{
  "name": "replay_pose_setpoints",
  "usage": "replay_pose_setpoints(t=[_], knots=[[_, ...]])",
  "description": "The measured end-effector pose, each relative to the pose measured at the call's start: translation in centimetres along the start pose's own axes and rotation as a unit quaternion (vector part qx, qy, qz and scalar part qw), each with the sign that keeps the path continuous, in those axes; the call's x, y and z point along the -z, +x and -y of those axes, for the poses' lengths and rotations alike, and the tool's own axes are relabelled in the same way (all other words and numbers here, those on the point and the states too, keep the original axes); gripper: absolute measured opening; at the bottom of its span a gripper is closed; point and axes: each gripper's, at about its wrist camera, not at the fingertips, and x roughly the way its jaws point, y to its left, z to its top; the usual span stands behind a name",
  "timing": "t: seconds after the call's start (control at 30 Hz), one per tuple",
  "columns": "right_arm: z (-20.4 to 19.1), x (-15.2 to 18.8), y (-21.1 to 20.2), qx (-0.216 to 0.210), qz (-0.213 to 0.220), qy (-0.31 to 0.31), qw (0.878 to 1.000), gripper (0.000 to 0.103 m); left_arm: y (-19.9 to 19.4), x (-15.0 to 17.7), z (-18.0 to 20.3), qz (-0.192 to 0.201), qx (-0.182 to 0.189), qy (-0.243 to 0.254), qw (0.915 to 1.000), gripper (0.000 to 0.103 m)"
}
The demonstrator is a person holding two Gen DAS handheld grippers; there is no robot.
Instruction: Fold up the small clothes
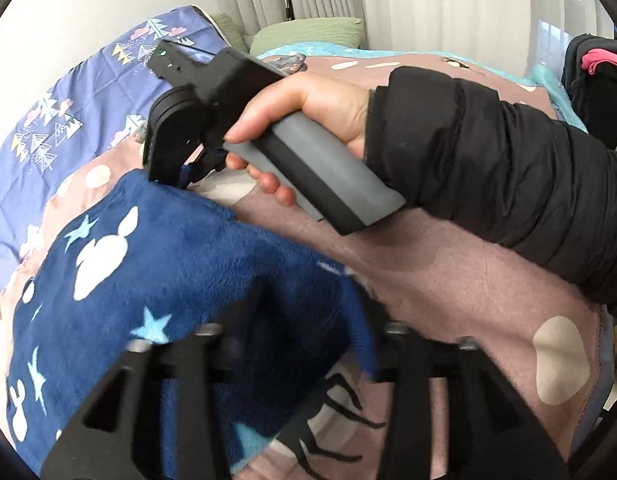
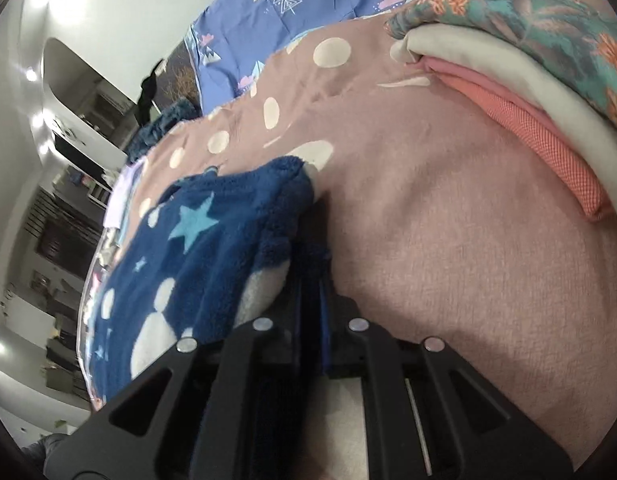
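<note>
A small navy fleece garment [image 1: 156, 280] with white shapes and light blue stars lies on a pink bedspread [image 1: 448, 288]. My left gripper [image 1: 304, 344] is shut on the garment's near edge, low in the left wrist view. My right gripper [image 1: 176, 176], held by a hand in a black sleeve, pinches the garment's far corner. In the right wrist view the garment [image 2: 180, 248] bunches at the left of the closed jaws of my right gripper [image 2: 312, 264], pressed to the bedspread [image 2: 448, 260].
A stack of folded clothes [image 2: 520, 92], white, pink, coral and floral, lies at the right on the bed. A blue patterned sheet [image 1: 48, 120] covers the far side. Green pillows [image 1: 308, 34] and curtains are behind. A dark bag [image 1: 592, 80] stands at the right.
</note>
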Motion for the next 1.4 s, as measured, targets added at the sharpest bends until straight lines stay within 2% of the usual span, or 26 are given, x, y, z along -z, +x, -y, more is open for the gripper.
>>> replay_pose_setpoints(t=[0.03, 0.1, 0.2, 0.23, 0.27, 0.33, 0.37, 0.43, 0.47, 0.5, 0.57, 0.6, 0.63, 0.7, 0.8, 0.9, 0.93, 0.97, 1.07, 1.1, 1.13, 1.17, 1.2, 1.27, 1.3, 1.4], knots=[[0.0, 0.0, -0.3, 0.000, 0.000, -0.002, 1.000, 0.008, 0.0, 0.1, 0.2, -0.006, 0.026, 0.006, 0.9996, 0.072], [-0.3, -0.2, -0.4, 0.006, -0.001, -0.009, 1.000, 0.008, 0.0, 0.4, 1.6, -0.011, 0.028, 0.021, 0.9993, 0.073], [-0.4, -0.2, -0.2, 0.010, -0.002, -0.013, 1.000, 0.009, 1.0, 0.8, 3.8, -0.006, -0.032, 0.081, 0.9962, 0.074], [-0.4, -0.1, -0.3, 0.009, -0.002, -0.010, 1.000, 0.008, 1.6, 0.7, 4.1, -0.003, -0.048, 0.096, 0.9942, 0.066], [-0.5, 0.0, -0.4, 0.008, 0.002, -0.006, 1.000, 0.008, 1.8, 0.6, 3.9, -0.001, -0.046, 0.095, 0.9944, 0.041], [-0.8, 0.0, -1.4, 0.004, 0.017, -0.005, 1.000, 0.007, 1.7, -0.1, 3.1, -0.002, -0.030, 0.078, 0.9965, 0.022], [-1.4, -0.1, -2.2, -0.003, 0.030, -0.010, 0.999, 0.007, 1.1, -0.6, 2.5, 0.005, -0.009, 0.066, 0.9978, 0.018], [-2.2, -0.4, -3.1, 0.000, 0.043, -0.022, 0.999, 0.006, 0.6, -1.1, 2.1, 0.010, 0.012, 0.055, 0.9984, 0.017], [-2.4, -0.8, -3.1, 0.015, 0.048, -0.028, 0.998, 0.003, 0.5, -1.4, 2.1, 0.008, 0.023, 0.049, 0.9985, 0.017], [-2.4, -1.3, -2.3, 0.050, 0.048, -0.034, 0.997, 0.000, 0.7, -1.7, 2.1, 0.009, 0.033, 0.044, 0.9985, 0.016], [-1.3, -1.8, -0.3, 0.126, 0.044, -0.031, 0.991, 0.000, 0.9, -1.5, 2.8, 0.012, 0.028, 0.052, 0.9982, 0.015], [-0.4, -1.8, 0.9, 0.130, 0.032, -0.018, 0.991, 0.000, 1.1, -1.3, 2.9, 0.013, 0.022, 0.056, 0.9981, 0.015], [0.4, -1.7, 1.1, 0.112, 0.035, -0.001, 0.993, 0.000, 1.2, -1.2, 2.8, 0.013, 0.026, 0.051, 0.9983, 0.015], [1.1, -1.6, 0.2, 0.081, 0.043, 0.020, 0.996, 0.000, 1.3, -0.7, 2.3, 0.012, 0.035, 0.037, 0.9986, 0.015], [1.1, -1.4, -2.1, 0.074, 0.051, 0.020, 0.996, 0.001, 1.1, -0.4, 2.2, 0.014, 0.042, 0.029, 0.9986, 0.015], [0.4, -0.5, -4.5, 0.049, 0.041, 0.009, 0.998, 0.020, 0.7, -0.1, 2.3, 0.017, 0.040, 0.023, 0.9988, 0.016], [0.2, 0.1, -5.0, 0.037, 0.036, 0.009, 0.999, 0.041, 0.7, 0.0, 2.2, 0.018, 0.039, 0.018, 0.9989, 0.017], [0.0, 0.8, -5.4, 0.018, 0.028, 0.008, 0.999, 0.053, 0.8, 0.2, 2.4, 0.019, 0.039, 0.014, 0.9990, 0.017], [-1.4, 2.6, -4.6, -0.035, -0.019, 0.000, 0.999, 0.064, 0.6, 0.8, 2.2, 0.018, 0.041, 0.007, 0.9990, 0.025], [-2.0, 3.1, -3.7, -0.041, -0.036, -0.007, 0.998, 0.064, 0.7, 0.9, 2.4, 0.017, 0.038, 0.010, 0.9991, 0.025], [-2.5, 3.2, -2.9, -0.024, -0.039, -0.016, 0.999, 0.061, 0.9, 0.9, 2.7, 0.016, 0.033, 0.016, 0.9992, 0.025], [-3.0, 3.2, -2.2, 0.007, -0.033, -0.028, 0.999, 0.038, 1.1, 0.9, 2.8, 0.016, 0.030, 0.020, 0.9992, 0.025], [-3.5, 3.0, -1.6, 0.039, -0.022, -0.037, 0.998, 0.019, 1.2, 0.9, 2.8, 0.015, 0.029, 0.021, 0.9993, 0.024], [-4.3, 1.9, -1.9, 0.029, -0.005, -0.020, 0.999, 0.014, 1.0, 0.8, 2.9, 0.018, 0.026, 0.013, 0.9994, 0.023], [-5.2, 1.7, -2.2, 0.033, 0.007, -0.035, 0.999, 0.014, 0.9, 0.8, 2.7, 0.022, 0.023, 0.008, 0.9995, 0.023], [-6.0, 2.1, -1.0, 0.094, -0.005, -0.079, 0.992, 0.016, 1.2, 0.8, 2.3, 0.019, 0.033, -0.010, 0.9992, 0.023]])
